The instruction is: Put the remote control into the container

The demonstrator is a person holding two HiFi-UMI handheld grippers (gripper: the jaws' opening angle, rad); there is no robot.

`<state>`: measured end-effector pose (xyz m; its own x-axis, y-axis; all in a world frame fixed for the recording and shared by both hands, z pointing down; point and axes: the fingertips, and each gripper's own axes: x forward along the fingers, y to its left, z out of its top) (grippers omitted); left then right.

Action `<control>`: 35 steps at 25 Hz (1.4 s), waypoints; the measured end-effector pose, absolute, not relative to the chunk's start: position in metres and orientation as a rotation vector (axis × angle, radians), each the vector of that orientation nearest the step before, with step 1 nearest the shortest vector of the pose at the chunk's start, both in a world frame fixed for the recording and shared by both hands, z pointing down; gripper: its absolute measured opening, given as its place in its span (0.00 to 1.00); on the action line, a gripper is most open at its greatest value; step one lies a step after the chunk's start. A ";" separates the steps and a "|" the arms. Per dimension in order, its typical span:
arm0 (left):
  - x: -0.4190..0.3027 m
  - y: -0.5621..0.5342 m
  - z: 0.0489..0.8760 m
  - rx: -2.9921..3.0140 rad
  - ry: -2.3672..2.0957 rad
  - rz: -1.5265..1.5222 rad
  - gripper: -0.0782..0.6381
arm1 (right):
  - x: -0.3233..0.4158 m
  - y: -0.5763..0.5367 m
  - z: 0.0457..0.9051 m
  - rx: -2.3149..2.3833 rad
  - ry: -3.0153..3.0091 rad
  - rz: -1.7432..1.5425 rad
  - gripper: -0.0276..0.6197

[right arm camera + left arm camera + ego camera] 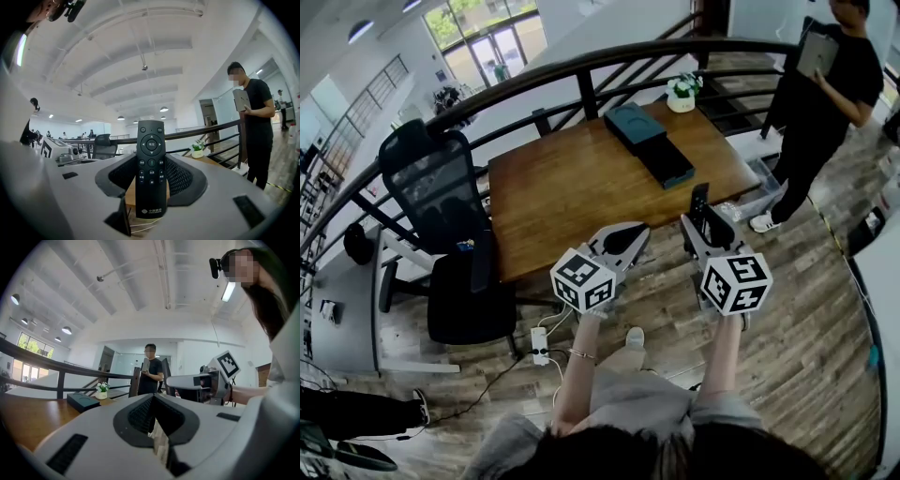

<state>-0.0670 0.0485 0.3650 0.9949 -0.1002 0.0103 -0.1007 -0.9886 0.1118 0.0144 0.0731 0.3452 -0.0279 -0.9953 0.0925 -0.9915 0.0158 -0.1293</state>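
Right gripper (pixel 151 180): clamped on the remote control (pixel 151 164), which stood upright between the jaws, buttons toward the camera.
Left gripper (pixel 153 401): jaws together, nothing between them; just beside the right gripper, at its 9 o'clock.
Remote control: off the wooden table (pixel 572 192), by its near edge.
Container (pixel 634 122): dark box on the table, at 11 o'clock from the remote and well apart from it.
Surroundings: office chair (pixel 441 197) at the table's 9 o'clock, standing person (pixel 825 84) at 2 o'clock.

Wooden table (pixel 572 197), black office chair (pixel 431 178) beside it, potted plant (pixel 682 89) (at the far corner), curved railing (pixel 586 92)
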 end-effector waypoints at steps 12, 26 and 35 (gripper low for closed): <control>-0.021 -0.015 0.353 3.045 -0.095 -0.010 0.11 | 0.060 0.016 0.341 -2.218 2.203 -0.243 0.36; 0.003 -0.048 0.363 3.039 -0.040 0.004 0.11 | 0.079 -0.022 0.348 -2.248 2.192 -0.258 0.36; 0.011 -0.071 0.372 3.013 -0.114 0.028 0.11 | 0.086 -0.050 0.357 -2.212 2.262 -0.295 0.36</control>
